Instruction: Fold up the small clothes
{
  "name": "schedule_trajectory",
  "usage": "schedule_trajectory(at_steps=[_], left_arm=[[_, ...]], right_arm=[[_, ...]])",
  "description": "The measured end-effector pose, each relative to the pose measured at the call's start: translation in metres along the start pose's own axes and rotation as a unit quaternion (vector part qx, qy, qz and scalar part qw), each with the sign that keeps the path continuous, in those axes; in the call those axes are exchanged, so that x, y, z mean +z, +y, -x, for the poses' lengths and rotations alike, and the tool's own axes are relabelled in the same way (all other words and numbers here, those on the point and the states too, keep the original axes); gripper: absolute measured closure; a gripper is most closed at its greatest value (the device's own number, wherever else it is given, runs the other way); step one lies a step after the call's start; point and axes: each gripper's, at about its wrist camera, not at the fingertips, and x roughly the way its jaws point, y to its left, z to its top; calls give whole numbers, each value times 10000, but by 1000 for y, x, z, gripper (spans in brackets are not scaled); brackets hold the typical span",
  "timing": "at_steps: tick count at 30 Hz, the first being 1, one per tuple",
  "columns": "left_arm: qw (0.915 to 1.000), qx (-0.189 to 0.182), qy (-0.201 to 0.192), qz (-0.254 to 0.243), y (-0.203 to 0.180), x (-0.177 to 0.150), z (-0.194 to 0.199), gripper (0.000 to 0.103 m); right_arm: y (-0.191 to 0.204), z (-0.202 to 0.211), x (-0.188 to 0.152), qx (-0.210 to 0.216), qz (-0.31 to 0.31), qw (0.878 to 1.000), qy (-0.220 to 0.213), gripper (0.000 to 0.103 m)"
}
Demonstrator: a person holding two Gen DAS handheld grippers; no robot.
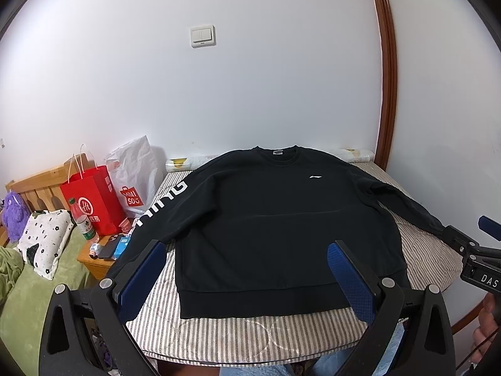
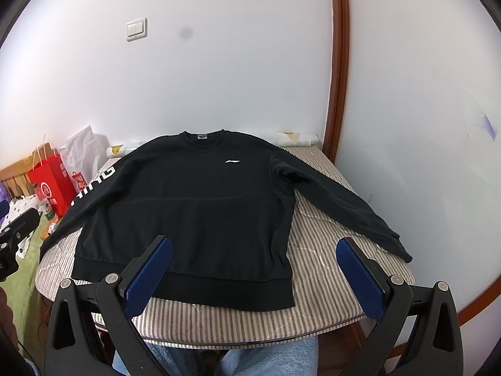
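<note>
Jaws of both grippers stand wide apart and grip nothing: left gripper (image 1: 247,279) above the hem, right gripper (image 2: 255,274) above the hem's right corner. Black sweatshirt (image 2: 200,206) lies flat, face up, on the striped surface (image 2: 319,269), collar toward the white wall (image 2: 235,62), sleeves spread outward. Its left sleeve cuff reaches the surface's right edge; the lettered sleeve overhangs the opposite edge. Bare striped cloth shows along the near edge. Red bag (image 1: 94,197), bottle (image 1: 83,222) and nightstand (image 1: 94,263) crowd the left; a wooden frame (image 2: 339,62) rises beyond the far corner.
</note>
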Motion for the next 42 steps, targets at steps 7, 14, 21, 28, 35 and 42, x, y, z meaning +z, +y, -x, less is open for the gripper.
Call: schedule_trajectory(at_steps=[7, 14, 21, 28, 35, 42], left_arm=[[10000, -21, -11, -2, 1, -1, 0, 0], [10000, -11, -25, -3, 0, -1, 0, 0], [10000, 8, -36, -22, -1, -3, 1, 0], [10000, -26, -9, 52, 0, -6, -1, 0], [9990, -88, 229, 369, 18, -13, -24, 0], [9919, -102, 523, 1150, 61, -35, -63, 0]], right_arm=[[0, 1, -1, -25, -14, 10000, -7, 0], [0, 2, -2, -16, 12, 10000, -10, 0], [0, 1, -3, 10, 5, 10000, -15, 0], [2, 1, -5, 7, 20, 10000, -14, 0], [2, -3, -7, -15, 24, 10000, 34, 0], [1, -22, -13, -48, 52, 9998, 193, 0]])
